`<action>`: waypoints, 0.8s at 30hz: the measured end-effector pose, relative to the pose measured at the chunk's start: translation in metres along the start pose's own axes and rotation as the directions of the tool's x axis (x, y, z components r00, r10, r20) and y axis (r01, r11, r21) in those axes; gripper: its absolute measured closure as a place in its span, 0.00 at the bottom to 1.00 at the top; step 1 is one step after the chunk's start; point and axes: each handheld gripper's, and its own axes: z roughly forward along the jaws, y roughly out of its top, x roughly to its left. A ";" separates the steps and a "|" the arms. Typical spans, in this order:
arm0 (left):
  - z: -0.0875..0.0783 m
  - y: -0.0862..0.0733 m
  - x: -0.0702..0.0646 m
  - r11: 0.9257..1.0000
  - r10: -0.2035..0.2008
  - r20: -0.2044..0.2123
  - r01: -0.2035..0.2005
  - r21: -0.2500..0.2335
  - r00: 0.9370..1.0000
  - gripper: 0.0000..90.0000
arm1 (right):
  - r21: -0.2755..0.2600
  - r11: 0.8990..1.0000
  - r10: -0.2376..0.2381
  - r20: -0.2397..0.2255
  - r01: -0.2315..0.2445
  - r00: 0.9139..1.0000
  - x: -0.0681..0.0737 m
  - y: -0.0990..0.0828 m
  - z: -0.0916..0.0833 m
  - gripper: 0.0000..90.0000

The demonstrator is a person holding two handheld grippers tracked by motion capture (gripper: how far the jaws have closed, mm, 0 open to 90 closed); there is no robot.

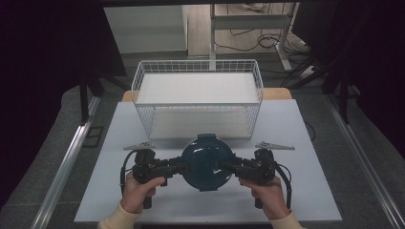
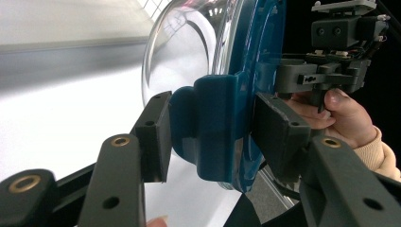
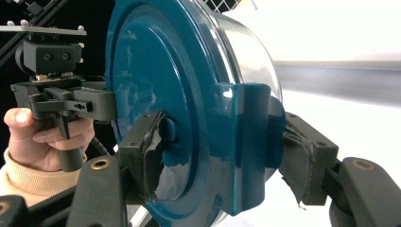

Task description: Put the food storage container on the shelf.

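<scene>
Lidded container (image 1: 207, 162) apparently clamped between left tongs (image 1: 177, 168) and right tongs (image 1: 228, 167).

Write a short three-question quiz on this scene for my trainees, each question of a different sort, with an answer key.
1. True or false: the white wire basket already has the blue-lidded container inside it.
2. Which holds the container? A) the left gripper alone B) the right gripper alone C) both grippers, one on each side clasp
3. In a few words, what is the container's body made of below the blue lid?

Key
1. False: it is in front of the basket, over the table.
2. C
3. Clear, see-through material.
</scene>
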 end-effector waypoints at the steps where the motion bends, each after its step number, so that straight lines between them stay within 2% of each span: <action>1: -0.001 0.000 -0.001 1.000 0.004 0.001 -0.004 -0.001 1.000 0.56 | -0.001 1.000 -0.004 0.001 0.004 1.000 0.002 0.001 -0.001 0.41; 11: -0.005 0.003 -0.007 1.000 0.026 0.008 -0.026 -0.013 1.000 0.56 | -0.017 0.999 -0.048 0.005 0.048 0.999 0.011 0.005 -0.006 0.41; 24: -0.013 0.012 -0.017 0.996 0.076 0.014 -0.076 -0.036 0.997 0.55 | -0.043 0.994 -0.104 0.019 0.105 0.994 0.025 0.013 -0.014 0.41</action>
